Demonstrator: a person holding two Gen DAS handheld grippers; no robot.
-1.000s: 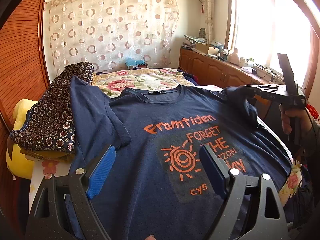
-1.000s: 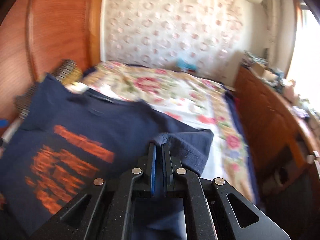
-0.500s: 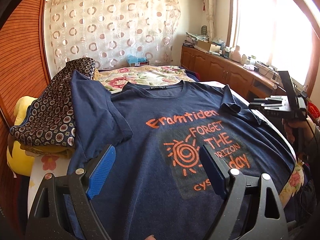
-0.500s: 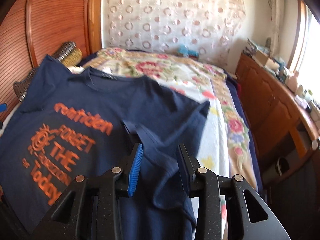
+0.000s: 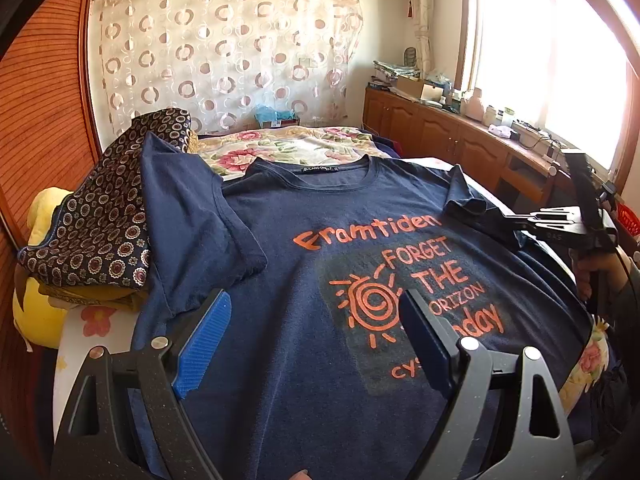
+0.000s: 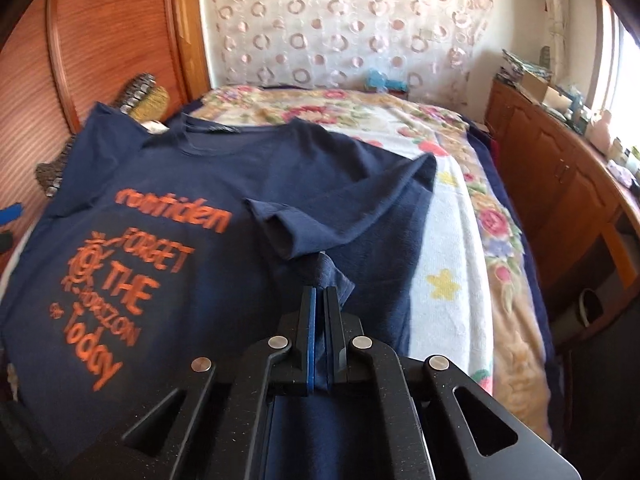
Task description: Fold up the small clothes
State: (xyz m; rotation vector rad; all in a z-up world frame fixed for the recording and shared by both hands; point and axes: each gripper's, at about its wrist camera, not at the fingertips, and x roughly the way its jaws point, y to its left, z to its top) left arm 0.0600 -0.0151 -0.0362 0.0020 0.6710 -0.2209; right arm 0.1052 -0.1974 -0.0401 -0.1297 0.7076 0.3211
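Folding in the right side of the navy T-shirt (image 5: 304, 280), lying face-up across the near end of the bed (image 6: 448, 240), collar toward the far edge. Pinching a bunch of sleeve (image 6: 288, 232) fabric with the right gripper (image 6: 319, 300), clamped tight; hovering the left gripper (image 5: 316, 336) over the chest print, spread wide and empty. Next, probably: dragging that sleeve inward, flattening without bunching.

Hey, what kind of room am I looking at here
Most likely a home bedroom: a bed with a floral cover, a curtain with a ring pattern behind it, and low wooden cabinets under a sunny window.
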